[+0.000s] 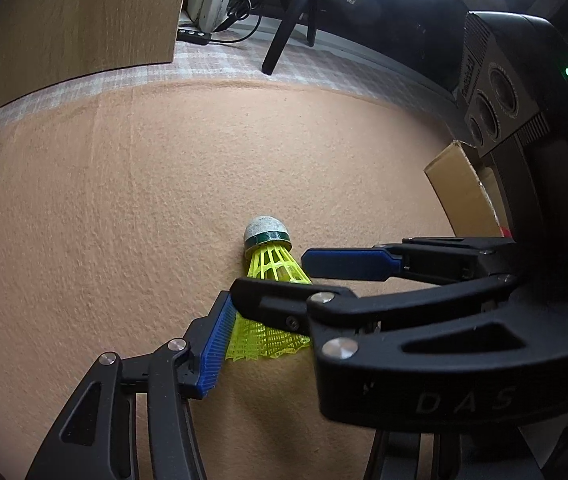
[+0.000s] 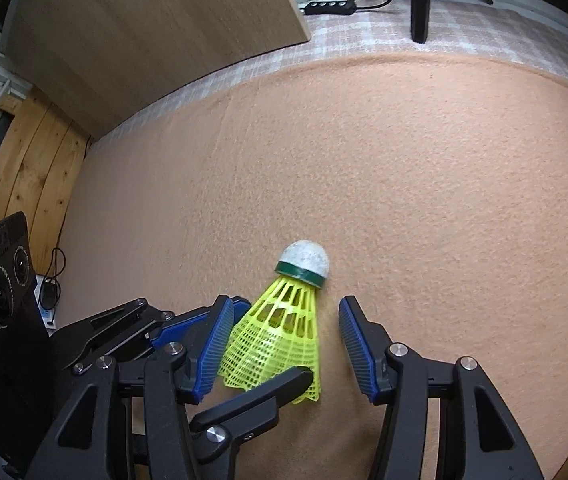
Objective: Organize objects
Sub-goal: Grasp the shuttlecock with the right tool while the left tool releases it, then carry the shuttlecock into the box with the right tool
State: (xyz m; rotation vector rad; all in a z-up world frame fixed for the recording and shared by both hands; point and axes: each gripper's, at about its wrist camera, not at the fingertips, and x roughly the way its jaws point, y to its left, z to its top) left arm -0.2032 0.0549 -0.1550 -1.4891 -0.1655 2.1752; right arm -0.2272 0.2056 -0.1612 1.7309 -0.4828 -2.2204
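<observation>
Both fisheye cameras sit low and close over the peach felt mat (image 1: 123,208) (image 2: 444,180), each looking forward along its gripper's fingers toward the wooden board at 11 o'clock (image 1: 67,12) (image 2: 143,32). Both views share the neon-yellow plastic shuttlecock with a white cork tip (image 1: 271,264) (image 2: 279,332), near centre, at close range.

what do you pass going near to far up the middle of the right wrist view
shuttlecock's yellow mesh skirt -> its green band -> white cork tip -> bare peach felt mat -> pale checked cloth -> black power strip
</observation>
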